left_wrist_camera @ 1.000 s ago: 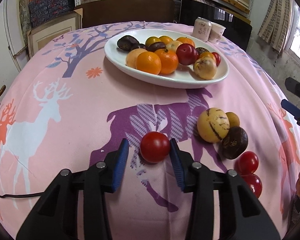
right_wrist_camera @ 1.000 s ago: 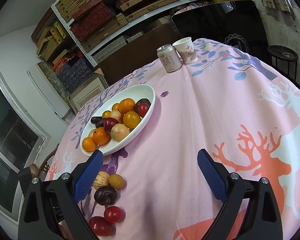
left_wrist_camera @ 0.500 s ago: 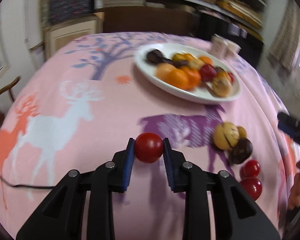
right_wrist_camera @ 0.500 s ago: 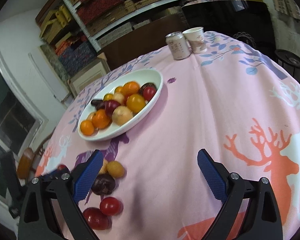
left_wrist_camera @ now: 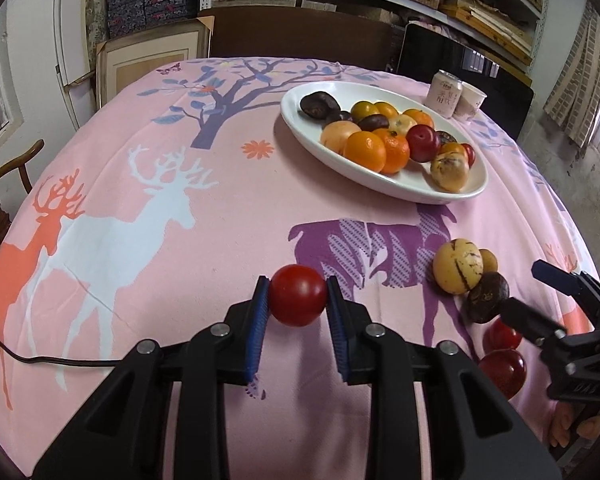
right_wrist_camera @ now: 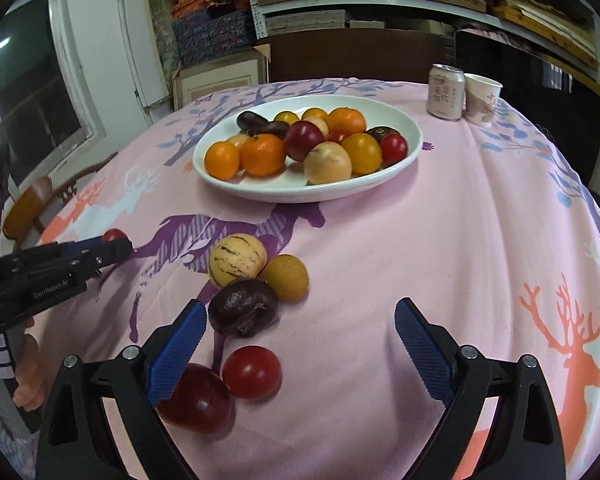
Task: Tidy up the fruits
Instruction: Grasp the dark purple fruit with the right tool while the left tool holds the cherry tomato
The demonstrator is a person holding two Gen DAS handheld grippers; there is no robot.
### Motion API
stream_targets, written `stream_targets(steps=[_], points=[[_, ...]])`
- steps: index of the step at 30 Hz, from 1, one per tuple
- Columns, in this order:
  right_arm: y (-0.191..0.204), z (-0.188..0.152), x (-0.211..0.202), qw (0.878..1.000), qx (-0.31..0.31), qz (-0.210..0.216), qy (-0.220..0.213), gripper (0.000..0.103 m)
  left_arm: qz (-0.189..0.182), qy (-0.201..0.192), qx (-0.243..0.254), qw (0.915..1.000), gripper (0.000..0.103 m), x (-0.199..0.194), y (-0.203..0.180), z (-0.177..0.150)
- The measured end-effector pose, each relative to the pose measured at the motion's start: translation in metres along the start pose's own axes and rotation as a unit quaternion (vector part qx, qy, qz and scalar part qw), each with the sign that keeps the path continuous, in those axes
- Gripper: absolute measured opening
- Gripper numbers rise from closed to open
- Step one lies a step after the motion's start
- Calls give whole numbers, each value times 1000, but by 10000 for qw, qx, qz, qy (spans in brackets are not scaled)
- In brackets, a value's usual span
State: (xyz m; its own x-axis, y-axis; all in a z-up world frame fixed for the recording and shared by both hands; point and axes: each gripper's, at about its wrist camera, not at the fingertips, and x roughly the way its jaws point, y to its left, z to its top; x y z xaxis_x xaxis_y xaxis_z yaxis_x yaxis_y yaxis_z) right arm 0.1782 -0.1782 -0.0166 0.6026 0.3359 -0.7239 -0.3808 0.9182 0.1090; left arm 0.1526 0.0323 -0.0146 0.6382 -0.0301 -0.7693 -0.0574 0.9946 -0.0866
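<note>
Left gripper [left_wrist_camera: 298, 300] clamps a red tomato [left_wrist_camera: 298, 295] above the pink tablecloth [left_wrist_camera: 220, 208].
Right gripper [right_wrist_camera: 296, 332] gapes wide over loose fruit; white plate [right_wrist_camera: 404, 128] sits toward the far edge.

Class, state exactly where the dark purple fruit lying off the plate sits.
In the right wrist view, the dark purple fruit lies on the tablecloth, touching the striped yellow fruit behind it, beside the right gripper's left fingertip.

Loose fruits [right_wrist_camera: 256, 280] lie before plate [right_wrist_camera: 400, 168] (can [right_wrist_camera: 446, 92] behind).

One white plate [right_wrist_camera: 404, 152], one can [right_wrist_camera: 445, 92], one paper cup [right_wrist_camera: 482, 99], five loose fruits on the cloth
</note>
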Motion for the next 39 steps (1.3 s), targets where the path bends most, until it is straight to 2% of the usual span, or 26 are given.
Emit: stream_targets(steps=[6, 7, 10, 12, 14, 17, 21, 25, 30, 34, 36, 39], points=[[-1, 1, 5, 9998, -100, -94, 115, 97, 14, 32, 43, 10000, 28, 0, -2, -2], [-4, 2, 2, 9998, -96, -195, 51, 98, 19, 32, 44, 10000, 28, 0, -2, -2], [-46, 5, -15, 9923, 732, -931, -352, 98, 42, 43, 34, 10000, 28, 2, -2, -1], [-74, 5, -26, 9868, 1391, -650, -519, 98, 28, 39, 49, 10000, 28, 2, -2, -1], [-83, 3, -31, 9841, 1643, -320, -589, 98, 25, 35, 75, 10000, 28, 2, -3, -2], [-68, 3, -24, 9908, 1183, -515, -411, 98, 25, 40, 86, 10000, 28, 2, -3, -2], [-59, 2, -18, 9924, 858, -834, -299, 98, 8, 41, 89, 10000, 28, 1, -3, -2], [-70, -1, -15, 9884, 1097, -1027, -211, 98, -16, 53, 115, 9999, 28, 1, -5, -2], [-86, -1, -16, 9839, 1420, -1043, -291, 98, -37, 62, 158, 9998, 28, 0, -7, -2], [-80, 4, -18, 9856, 1286, -1009, -438, 88, -40, 61, 157, 9999, 28, 0, -7, -3], [-78, 12, -21, 9852, 1194, -1123, -506, 82, -53, 71, 159, 9998, 28, 0, -7, -3], [-70, 26, -17, 9881, 653, -1350, -356, 82, -68, 70, 163, 9998, 28, -1, -7, -3]])
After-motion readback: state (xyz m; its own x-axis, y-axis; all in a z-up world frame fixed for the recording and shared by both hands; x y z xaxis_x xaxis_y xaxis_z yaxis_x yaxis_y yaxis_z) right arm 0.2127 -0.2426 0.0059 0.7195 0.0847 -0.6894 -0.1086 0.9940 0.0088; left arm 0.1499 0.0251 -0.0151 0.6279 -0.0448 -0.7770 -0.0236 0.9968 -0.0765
